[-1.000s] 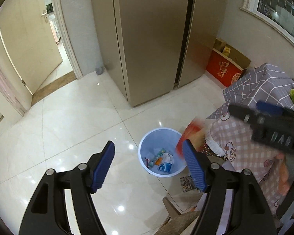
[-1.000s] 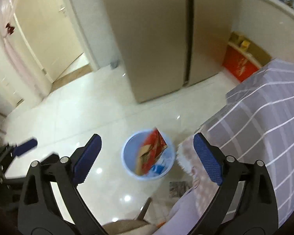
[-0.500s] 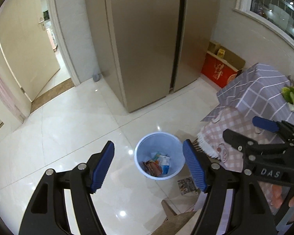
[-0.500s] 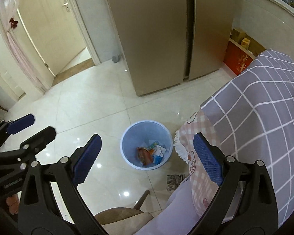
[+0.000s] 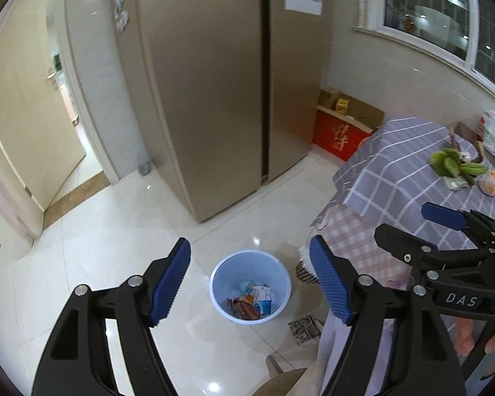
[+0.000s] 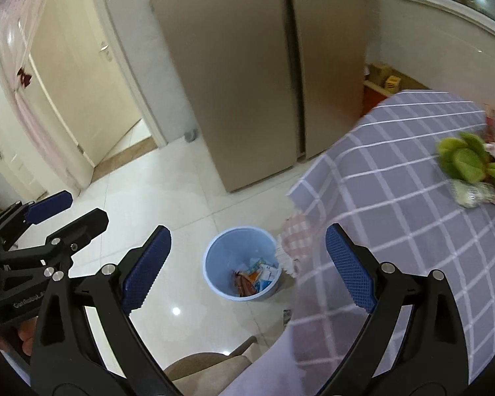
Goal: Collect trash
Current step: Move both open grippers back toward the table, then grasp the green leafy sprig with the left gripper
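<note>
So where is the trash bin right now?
The blue bin stands on the white tile floor beside the table's hanging cloth, low centre in both wrist views, wrappers inside.

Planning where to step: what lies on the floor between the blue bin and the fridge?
Only bare white floor tile lies between the blue bin and the fridge; both wrist views show it.

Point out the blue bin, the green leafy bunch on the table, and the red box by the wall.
blue bin (image 5: 218, 292), left wrist view, on its inner left wall.
green leafy bunch (image 6: 463, 161), right wrist view, on the middle leaves.
red box (image 5: 338, 137), left wrist view, on its front face.
</note>
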### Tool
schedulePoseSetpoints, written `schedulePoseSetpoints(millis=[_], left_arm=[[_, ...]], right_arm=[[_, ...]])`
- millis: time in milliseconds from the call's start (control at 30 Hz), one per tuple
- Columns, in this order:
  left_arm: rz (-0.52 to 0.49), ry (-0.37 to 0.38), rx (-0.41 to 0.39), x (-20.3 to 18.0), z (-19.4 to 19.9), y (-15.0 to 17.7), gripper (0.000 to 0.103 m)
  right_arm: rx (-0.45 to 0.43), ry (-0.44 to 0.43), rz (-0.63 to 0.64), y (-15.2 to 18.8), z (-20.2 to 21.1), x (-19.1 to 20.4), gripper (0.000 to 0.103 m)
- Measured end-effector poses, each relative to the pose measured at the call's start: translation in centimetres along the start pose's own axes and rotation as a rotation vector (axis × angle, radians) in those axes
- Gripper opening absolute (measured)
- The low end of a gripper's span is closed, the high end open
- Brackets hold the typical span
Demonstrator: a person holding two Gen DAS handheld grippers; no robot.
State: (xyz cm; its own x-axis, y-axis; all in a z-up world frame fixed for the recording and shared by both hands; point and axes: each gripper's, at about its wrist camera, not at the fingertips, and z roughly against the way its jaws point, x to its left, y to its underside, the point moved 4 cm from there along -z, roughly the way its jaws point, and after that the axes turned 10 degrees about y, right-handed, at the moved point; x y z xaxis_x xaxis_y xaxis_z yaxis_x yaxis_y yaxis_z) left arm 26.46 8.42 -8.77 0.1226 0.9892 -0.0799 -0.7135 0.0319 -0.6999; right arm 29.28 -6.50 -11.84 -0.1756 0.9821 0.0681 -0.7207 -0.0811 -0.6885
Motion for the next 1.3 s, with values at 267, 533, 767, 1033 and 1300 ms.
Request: schedulePoseSetpoints(millis=[267,533,767,1033,1300], left_arm=[[-0.110,0.080,-0.029,-6.3,-0.2,-1.9,0.076],[-0.211,0.177,-0.030,-13.5,-1.5,-3.2,0.077],[-0.285,0.282,-0.022,-19.7,-3.5,-4.3,0.082],[-0.323,0.432,0.005,-25.7,-6.7,-5.8,0.089],[-0.332,0.423,0.107,-29.6,-12.3,-7.2,0.091]], right_arm=[[-0.047,0.073,-0.071,0.6,2.5,-5.0,0.093],[-0.074,0.179,-0.163,1.6,4.9,-11.9,0.093],[-0.081,0.283,-0.242,2.3,6.3,-18.3,0.093],[-0.081,0.355,-0.314,3.5,7.5,-24.3,0.093],[-0.044,0.385,-0.366,3.9,6.8,-29.4,0.093]])
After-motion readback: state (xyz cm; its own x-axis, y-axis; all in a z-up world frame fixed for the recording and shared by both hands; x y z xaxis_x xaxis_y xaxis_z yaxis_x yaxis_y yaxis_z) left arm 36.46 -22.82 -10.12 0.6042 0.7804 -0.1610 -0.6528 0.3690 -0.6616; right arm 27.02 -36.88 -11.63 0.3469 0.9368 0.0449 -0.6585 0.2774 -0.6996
